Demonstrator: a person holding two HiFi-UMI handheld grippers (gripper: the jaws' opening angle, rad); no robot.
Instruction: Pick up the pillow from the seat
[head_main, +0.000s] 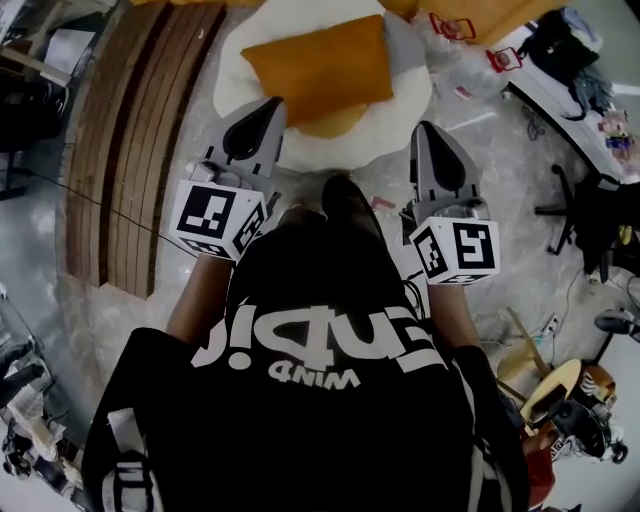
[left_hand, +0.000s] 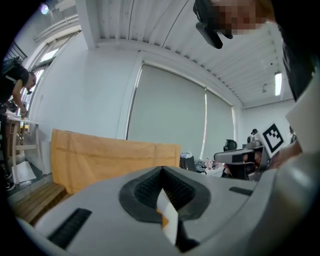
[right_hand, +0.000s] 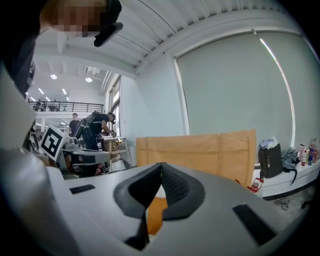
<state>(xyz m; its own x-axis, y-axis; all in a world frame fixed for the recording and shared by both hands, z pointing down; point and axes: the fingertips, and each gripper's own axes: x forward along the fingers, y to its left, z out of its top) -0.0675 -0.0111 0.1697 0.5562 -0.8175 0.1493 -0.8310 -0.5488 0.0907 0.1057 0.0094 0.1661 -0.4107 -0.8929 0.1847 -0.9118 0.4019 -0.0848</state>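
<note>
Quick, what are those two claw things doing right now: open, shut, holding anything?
Left gripper: shut, holding nothing.
Right gripper: shut, holding nothing.

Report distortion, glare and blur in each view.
Head view: strong fisheye, wooden planks curve, orange pillow sharp. Left gripper view: dark vignetted corners, ceiling lamp blown out. Right gripper view: even light, near foreground soft.
</note>
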